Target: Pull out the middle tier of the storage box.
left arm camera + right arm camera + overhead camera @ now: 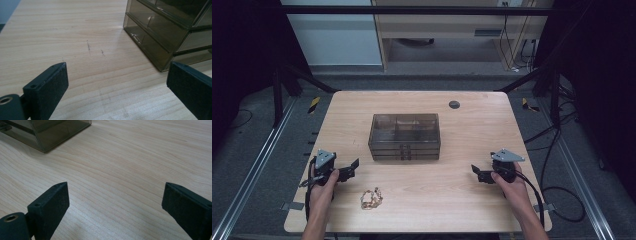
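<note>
Risk: snagging. Chain point(371, 198) lies loose on the tabletop point(437, 195), in front of the drawer box point(405, 136). Left gripper point(353, 168) and right gripper point(475, 172) flank the box, fingers wide apart, empty. A partial pinch could drag or drop links.

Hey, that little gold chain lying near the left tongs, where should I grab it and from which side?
Take the small gold chain at its bunched middle, straight from above. It lies flat in a loose heap on the wooden table, so no edge offers a side grip. The open left tongs are nearest.
</note>
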The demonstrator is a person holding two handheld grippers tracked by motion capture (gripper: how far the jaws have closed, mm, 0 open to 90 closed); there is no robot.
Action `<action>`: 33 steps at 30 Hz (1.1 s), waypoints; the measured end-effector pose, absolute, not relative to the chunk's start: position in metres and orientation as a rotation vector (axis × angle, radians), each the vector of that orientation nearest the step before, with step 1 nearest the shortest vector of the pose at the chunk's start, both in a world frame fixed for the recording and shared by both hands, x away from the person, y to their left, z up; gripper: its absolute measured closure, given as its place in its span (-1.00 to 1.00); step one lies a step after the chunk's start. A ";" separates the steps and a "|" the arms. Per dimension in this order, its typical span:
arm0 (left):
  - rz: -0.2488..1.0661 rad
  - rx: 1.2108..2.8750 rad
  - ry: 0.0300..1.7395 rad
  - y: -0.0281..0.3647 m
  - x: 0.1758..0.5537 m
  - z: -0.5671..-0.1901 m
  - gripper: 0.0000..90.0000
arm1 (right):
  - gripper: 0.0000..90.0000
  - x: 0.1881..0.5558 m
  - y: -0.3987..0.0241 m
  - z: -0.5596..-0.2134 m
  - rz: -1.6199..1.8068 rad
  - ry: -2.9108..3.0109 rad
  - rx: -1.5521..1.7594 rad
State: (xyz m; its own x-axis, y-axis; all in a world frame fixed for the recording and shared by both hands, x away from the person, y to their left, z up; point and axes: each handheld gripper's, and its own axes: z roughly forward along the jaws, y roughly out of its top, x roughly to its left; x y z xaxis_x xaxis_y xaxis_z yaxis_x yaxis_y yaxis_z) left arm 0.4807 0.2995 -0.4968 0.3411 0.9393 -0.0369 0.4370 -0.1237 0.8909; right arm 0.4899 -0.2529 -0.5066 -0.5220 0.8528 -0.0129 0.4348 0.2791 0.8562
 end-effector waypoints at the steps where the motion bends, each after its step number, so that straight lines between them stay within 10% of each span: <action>1: 0.722 1.728 1.225 0.297 0.480 -0.494 -0.91 | -0.83 0.490 -0.253 -0.507 1.160 2.077 1.153; 33: 1.119 2.009 0.746 0.188 0.438 -0.451 -0.63 | -0.84 0.472 -0.253 -0.494 1.182 2.028 1.090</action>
State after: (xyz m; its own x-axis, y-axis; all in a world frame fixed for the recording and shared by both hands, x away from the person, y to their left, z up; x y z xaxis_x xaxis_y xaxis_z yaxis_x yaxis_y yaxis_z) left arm 0.4378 0.1877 -0.4507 0.4588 0.7552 0.4682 0.1418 -0.5825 0.8004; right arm 0.4715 -0.2530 -0.4945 -0.5225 0.8508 -0.0561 0.3706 0.2858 0.8838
